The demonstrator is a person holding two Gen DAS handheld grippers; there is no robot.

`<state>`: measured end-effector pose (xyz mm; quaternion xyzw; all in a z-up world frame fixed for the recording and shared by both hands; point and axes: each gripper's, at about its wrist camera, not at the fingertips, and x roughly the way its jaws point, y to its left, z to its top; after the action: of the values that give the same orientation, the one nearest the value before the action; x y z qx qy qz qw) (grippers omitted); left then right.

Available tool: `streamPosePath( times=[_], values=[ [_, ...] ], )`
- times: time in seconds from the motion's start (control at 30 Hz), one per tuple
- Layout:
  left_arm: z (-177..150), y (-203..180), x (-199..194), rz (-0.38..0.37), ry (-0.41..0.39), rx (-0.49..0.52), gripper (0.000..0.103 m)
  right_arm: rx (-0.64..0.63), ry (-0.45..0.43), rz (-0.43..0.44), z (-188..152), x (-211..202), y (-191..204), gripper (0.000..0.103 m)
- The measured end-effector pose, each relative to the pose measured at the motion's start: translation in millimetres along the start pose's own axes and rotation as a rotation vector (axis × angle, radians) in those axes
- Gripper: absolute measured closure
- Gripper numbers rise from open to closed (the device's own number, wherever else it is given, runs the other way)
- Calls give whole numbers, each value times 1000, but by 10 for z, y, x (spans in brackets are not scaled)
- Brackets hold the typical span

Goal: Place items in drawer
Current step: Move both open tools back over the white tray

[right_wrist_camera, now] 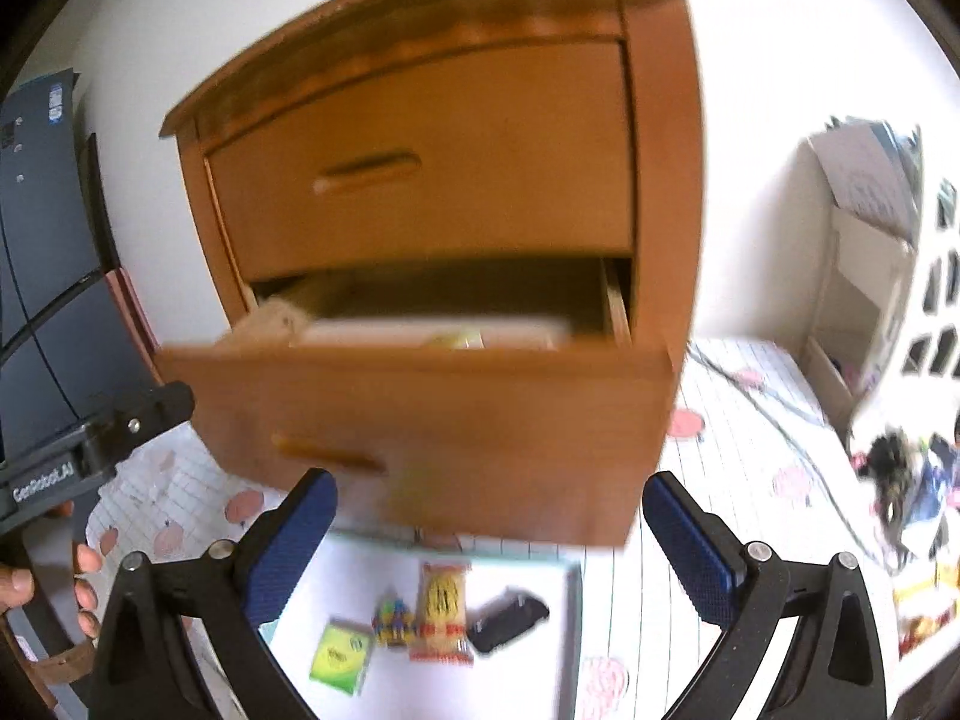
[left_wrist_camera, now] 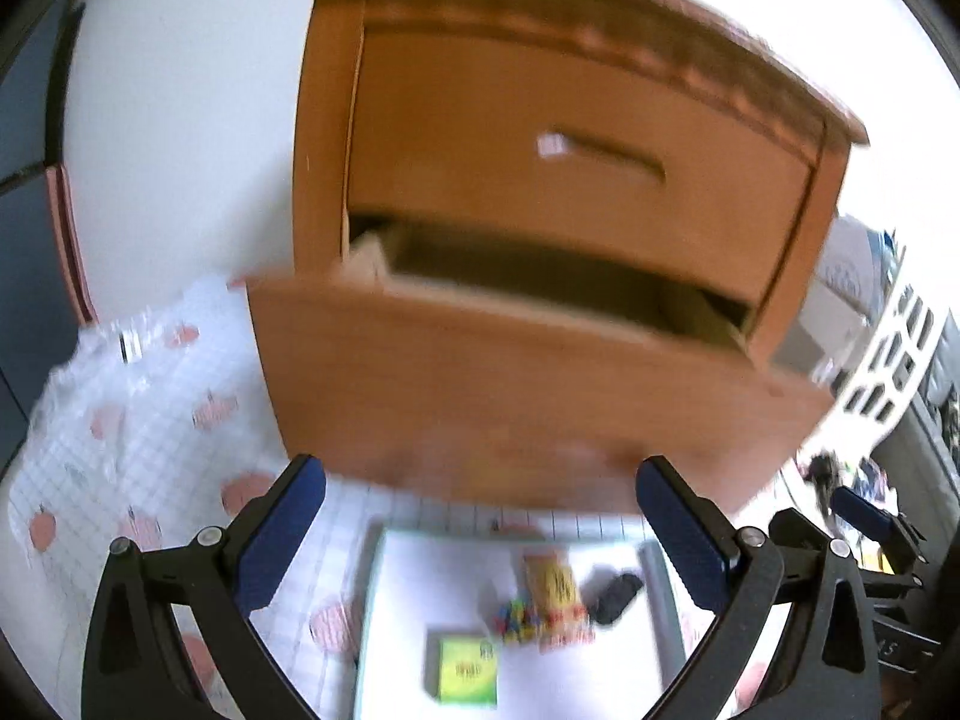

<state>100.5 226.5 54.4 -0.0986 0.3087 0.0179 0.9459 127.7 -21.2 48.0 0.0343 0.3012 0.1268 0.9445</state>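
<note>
Left wrist view: we look along the left gripper [left_wrist_camera: 480,516], whose two blue-padded fingers [left_wrist_camera: 282,534] stand wide apart with nothing between them, so the claw is free to take an item. Ahead stands a small wooden cabinet [left_wrist_camera: 336,120], smooth orange-brown, with a curved front; its upper drawer [left_wrist_camera: 540,120] is closed, while the lower drawer [left_wrist_camera: 510,396] is pulled out, presumably so that items can be dropped in from above. Below the drawer front lies a flat white tray [left_wrist_camera: 606,678] that gathers the items within easy reach: a square green packet [left_wrist_camera: 468,669], a yellow-and-red wrapped packet [left_wrist_camera: 555,594], a cluster of small coloured pieces [left_wrist_camera: 519,621] and a dark oblong object [left_wrist_camera: 615,597]. The tray rests on a gridded tablecloth [left_wrist_camera: 150,450] printed with pink fruit. Right wrist view: the right gripper [right_wrist_camera: 489,531] is likewise spread wide and holds nothing. Here we see into the lower drawer [right_wrist_camera: 450,420], where a pale flat thing already lies, too blurred to name. The same four items lie on the tray [right_wrist_camera: 540,630]: green packet [right_wrist_camera: 339,654], coloured pieces [right_wrist_camera: 393,624], yellow-and-red packet [right_wrist_camera: 441,612], dark object [right_wrist_camera: 507,618]. At the left edge the black body of the other gripper [right_wrist_camera: 120,426] appears, with a person's hand [right_wrist_camera: 36,588] below it. We judge that none of the tray's items has yet been picked up.
</note>
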Motion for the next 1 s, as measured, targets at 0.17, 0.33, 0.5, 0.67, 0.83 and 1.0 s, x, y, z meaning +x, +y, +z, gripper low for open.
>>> streamPosePath(
  times=[0.17, 0.33, 0.5, 0.67, 0.83, 1.0],
  values=[
    [-398, -2, 103, 6, 104, 14, 0, 51, 104, -6, -444, 130, -69, 0],
    [-733, 71, 229, 12, 175, 4, 0, 73, 176, -26, -788, 255, -127, 0],
    [-988, 207, 458, 21, 259, -40, 0, 111, 245, -36, -1091, 399, -209, 0],
    [-1231, 236, 650, 27, 342, -58, 0, 131, 323, -25, -1337, 591, -224, 0],
    [-1329, 228, 814, 30, 436, -79, 0, 112, 375, -1, -1494, 702, -134, 0],
    [-1404, 255, 981, 43, 489, -108, 0, 84, 437, 20, -1644, 828, -33, 0]
  ],
)
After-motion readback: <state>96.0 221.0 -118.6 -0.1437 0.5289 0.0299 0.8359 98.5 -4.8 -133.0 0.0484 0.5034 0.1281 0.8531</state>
